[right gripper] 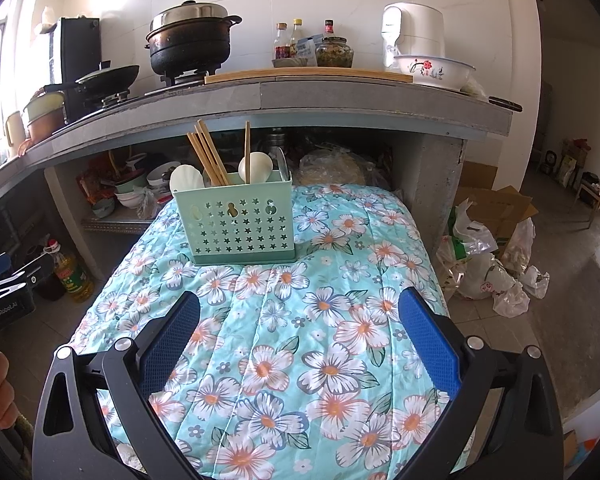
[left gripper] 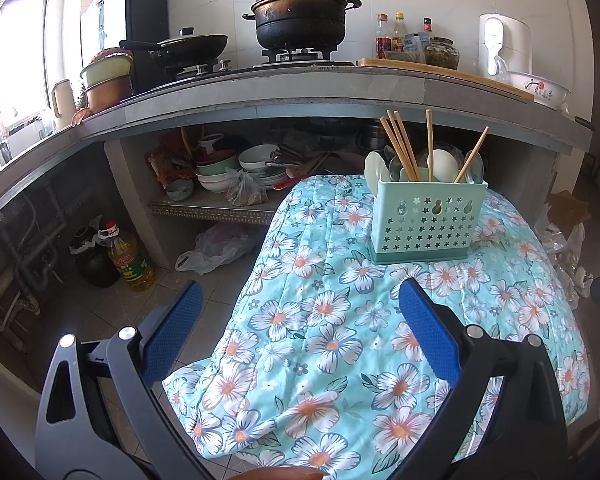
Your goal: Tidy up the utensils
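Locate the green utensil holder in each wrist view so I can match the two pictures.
Left wrist view: the green utensil holder stands right of centre on the floral cloth, beyond the open left gripper.
Right wrist view: the holder stands left of centre, beyond the open right gripper.
Shared landmark: the black pot on the stove.

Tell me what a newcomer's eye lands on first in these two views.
First the floral quilt in turquoise, spread over the surface ahead of both open grippers. At its far end stands a mint green utensil holder with chopsticks and spoons poking out. Behind, a blackened lidded pot sits on the stove.
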Available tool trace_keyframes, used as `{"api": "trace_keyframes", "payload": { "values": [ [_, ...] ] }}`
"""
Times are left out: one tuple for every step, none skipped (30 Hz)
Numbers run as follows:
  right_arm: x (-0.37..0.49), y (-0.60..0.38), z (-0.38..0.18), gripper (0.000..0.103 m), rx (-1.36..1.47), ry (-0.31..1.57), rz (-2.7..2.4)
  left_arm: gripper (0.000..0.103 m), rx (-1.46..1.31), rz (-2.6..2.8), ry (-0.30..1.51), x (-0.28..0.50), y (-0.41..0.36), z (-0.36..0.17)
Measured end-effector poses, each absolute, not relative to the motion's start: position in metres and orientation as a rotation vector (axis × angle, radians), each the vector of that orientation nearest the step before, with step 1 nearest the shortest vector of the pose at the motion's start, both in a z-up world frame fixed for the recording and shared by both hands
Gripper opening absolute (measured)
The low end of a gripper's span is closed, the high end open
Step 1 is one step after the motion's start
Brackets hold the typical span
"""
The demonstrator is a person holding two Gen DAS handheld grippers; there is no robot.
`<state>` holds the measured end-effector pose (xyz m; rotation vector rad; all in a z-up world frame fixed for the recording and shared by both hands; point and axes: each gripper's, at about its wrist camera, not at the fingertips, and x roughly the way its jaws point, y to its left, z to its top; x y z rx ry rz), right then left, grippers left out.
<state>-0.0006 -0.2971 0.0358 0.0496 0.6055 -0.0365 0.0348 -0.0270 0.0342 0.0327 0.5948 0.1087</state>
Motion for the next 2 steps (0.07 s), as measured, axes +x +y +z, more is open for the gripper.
{"api": "trace_keyframes", "payload": {
  "values": [
    [-0.0003, -0.2972, 0.0358, 0.097, 0.049, 0.605, -0.036, 0.095, 0.032, 0.108, 0.595, 0.0347, -0.0272, 0.0341],
    [0.0007, -0.2971, 0.0363, 0.097, 0.048, 0.605, -0.034, 0.095, 0.033, 0.108, 0.595, 0.0346, -0.0274, 0.0341]
  ]
}}
